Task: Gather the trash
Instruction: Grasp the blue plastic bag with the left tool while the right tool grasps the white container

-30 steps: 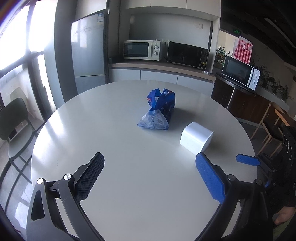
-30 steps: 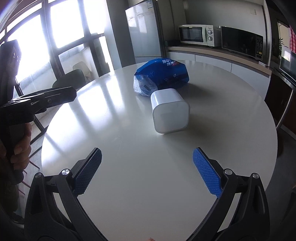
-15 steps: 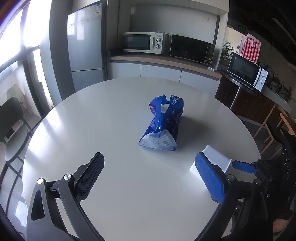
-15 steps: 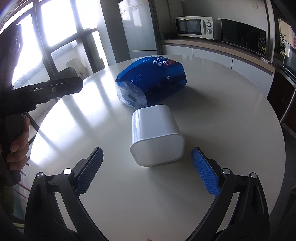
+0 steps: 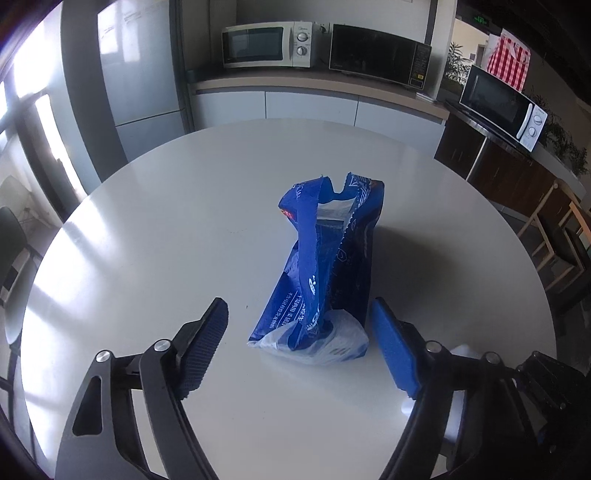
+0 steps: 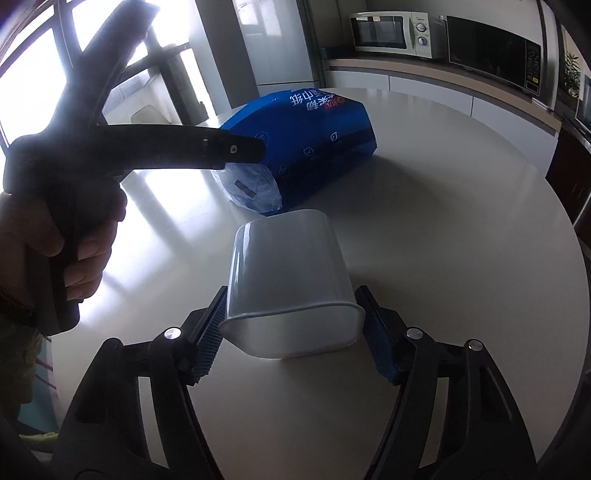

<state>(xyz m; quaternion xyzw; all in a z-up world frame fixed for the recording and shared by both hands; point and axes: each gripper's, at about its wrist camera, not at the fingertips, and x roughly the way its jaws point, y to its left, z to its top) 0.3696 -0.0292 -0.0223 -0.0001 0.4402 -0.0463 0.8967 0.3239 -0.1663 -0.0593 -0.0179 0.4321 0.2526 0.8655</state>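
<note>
The blue bag [image 6: 306,144] carries white Chinese print, too distorted to read surely. A green sign [image 5: 481,20] hangs far right, illegible.

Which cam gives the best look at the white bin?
Right wrist: the white bin lies on its side, centred between the right gripper pads, which touch its sides. Left wrist shows only a white sliver behind its right finger, beside the blue bag.
</note>
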